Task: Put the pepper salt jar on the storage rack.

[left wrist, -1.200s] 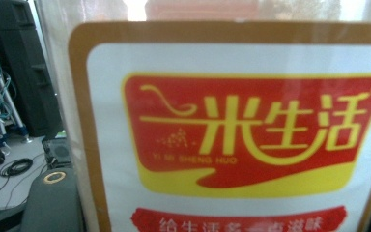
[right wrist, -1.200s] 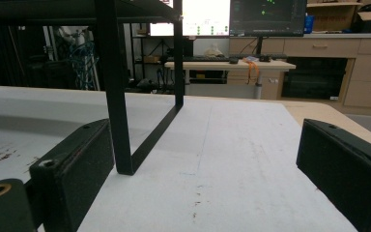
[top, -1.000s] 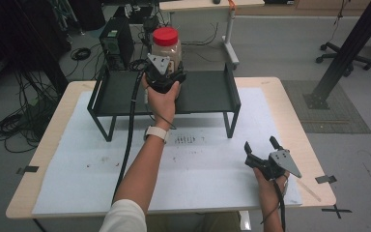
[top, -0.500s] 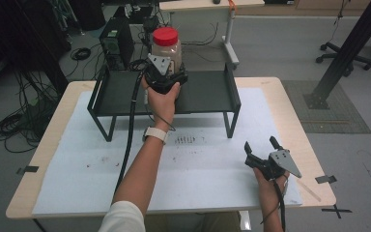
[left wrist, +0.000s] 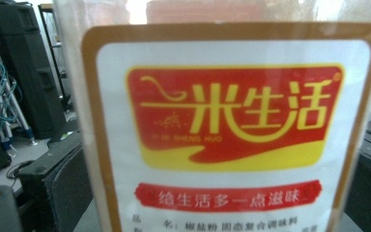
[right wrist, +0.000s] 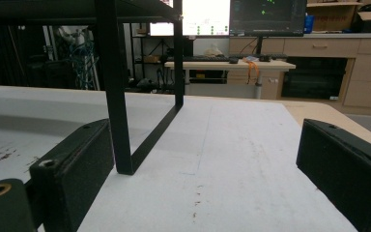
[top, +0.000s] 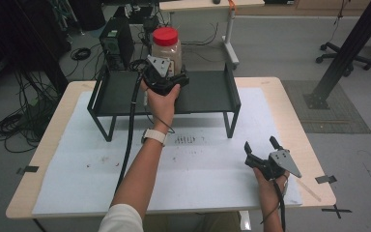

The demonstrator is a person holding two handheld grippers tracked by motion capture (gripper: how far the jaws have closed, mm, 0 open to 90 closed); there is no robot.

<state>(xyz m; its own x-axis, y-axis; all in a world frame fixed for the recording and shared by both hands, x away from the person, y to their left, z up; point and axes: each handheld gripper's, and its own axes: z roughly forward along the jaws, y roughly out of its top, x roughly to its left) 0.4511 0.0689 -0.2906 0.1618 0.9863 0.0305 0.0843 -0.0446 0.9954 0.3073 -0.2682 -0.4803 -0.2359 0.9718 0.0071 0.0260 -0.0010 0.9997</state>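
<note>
Nearest, right claw [top: 262,151] low over the table [top: 48,159], in front of the rack's right leg, jaws wide apart, holding nothing. Farther off, left claw [top: 166,79] at the rack [top: 207,94], up against the jar [top: 166,46], jaws just opening, jar between them but no longer squeezed. Jar upright on the rack shelf, red lid on top, label [left wrist: 232,130] facing the left claw.
</note>
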